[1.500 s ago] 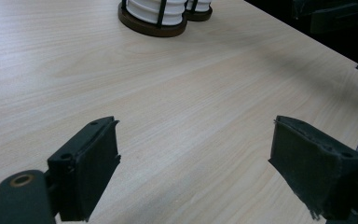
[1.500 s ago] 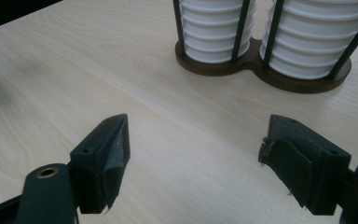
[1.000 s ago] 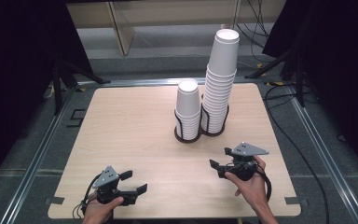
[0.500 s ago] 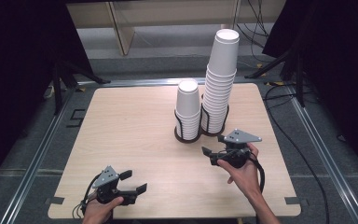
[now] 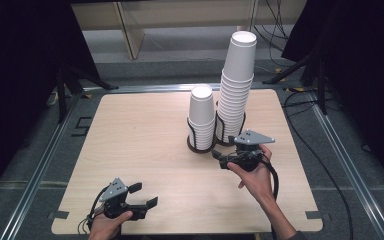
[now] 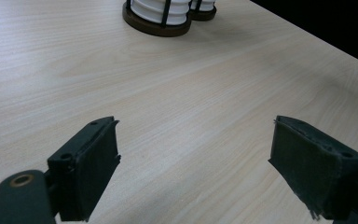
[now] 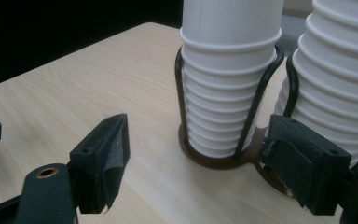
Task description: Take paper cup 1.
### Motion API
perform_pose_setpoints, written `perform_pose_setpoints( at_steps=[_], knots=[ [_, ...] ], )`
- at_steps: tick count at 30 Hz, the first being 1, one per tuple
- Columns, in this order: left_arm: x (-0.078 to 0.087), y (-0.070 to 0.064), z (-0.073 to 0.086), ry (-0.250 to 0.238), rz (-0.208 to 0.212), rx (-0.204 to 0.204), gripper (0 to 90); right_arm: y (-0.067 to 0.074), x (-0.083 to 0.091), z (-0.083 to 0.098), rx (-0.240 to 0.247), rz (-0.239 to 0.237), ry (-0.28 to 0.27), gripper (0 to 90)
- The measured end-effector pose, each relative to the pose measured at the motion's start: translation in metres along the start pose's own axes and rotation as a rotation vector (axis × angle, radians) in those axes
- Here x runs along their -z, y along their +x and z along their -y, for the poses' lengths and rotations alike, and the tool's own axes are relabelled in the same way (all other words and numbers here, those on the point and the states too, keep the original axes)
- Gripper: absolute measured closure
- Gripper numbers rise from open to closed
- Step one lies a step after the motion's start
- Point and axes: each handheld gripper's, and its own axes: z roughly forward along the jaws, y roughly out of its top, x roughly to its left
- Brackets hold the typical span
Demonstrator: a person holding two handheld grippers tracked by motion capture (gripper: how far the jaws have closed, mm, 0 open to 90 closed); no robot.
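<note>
Two stacks of white paper cups stand upside down in a dark wire holder on the wooden table: a short stack and a tall stack to its right. My right gripper hovers just in front of the holder, open, jaws pointing left. In the right gripper view its jaws are spread with the short stack just beyond them and the tall stack behind the right fingertip. My left gripper rests near the table's front left, open and empty; its own view looks across bare wood to the holder's base.
The table's right edge runs close to the tall stack. Metal rails frame the table on both sides. A black cable lies on the floor at the right. Bare wood spans the left half of the table.
My right gripper has moved forward and left, rising toward the cup holder. The left gripper has stayed where it was.
</note>
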Motion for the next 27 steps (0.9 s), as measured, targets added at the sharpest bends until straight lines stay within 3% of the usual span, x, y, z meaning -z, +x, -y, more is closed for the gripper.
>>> perform_pose_setpoints(
  at_steps=[1,8,14,15,17,18,20,25,27],
  knots=[
    [-0.001,0.000,0.001,-0.017,0.017,0.002,14.5,-0.001,0.001,-0.003,0.017,0.014,0.013,23.0],
    [-0.002,0.000,0.000,-0.018,0.014,0.000,14.5,-0.002,-0.008,-0.018,-0.005,0.034,-0.030,23.1],
    [-0.003,-0.001,0.000,-0.009,0.007,-0.021,14.5,-0.005,-0.012,-0.030,0.013,0.043,-0.060,22.0],
    [-0.004,-0.001,0.000,-0.012,0.007,-0.022,14.5,-0.005,-0.013,-0.031,-0.004,0.035,-0.062,21.9],
    [-0.004,-0.001,-0.001,-0.009,0.004,-0.034,14.5,-0.006,-0.014,-0.035,0.001,0.046,-0.063,21.9],
    [-0.005,-0.002,-0.001,-0.012,0.003,-0.036,14.5,-0.006,-0.016,-0.037,-0.024,0.025,-0.066,21.9],
    [-0.005,-0.003,-0.002,0.000,-0.004,-0.052,14.5,-0.008,-0.016,-0.040,0.011,0.057,-0.079,21.6],
    [-0.010,-0.006,-0.005,-0.019,-0.002,-0.078,14.5,-0.009,-0.021,-0.050,-0.023,0.046,-0.073,20.9],
    [-0.011,-0.006,-0.007,-0.010,-0.004,-0.100,14.5,-0.011,-0.025,-0.054,0.004,0.054,-0.092,21.0]
  ],
)
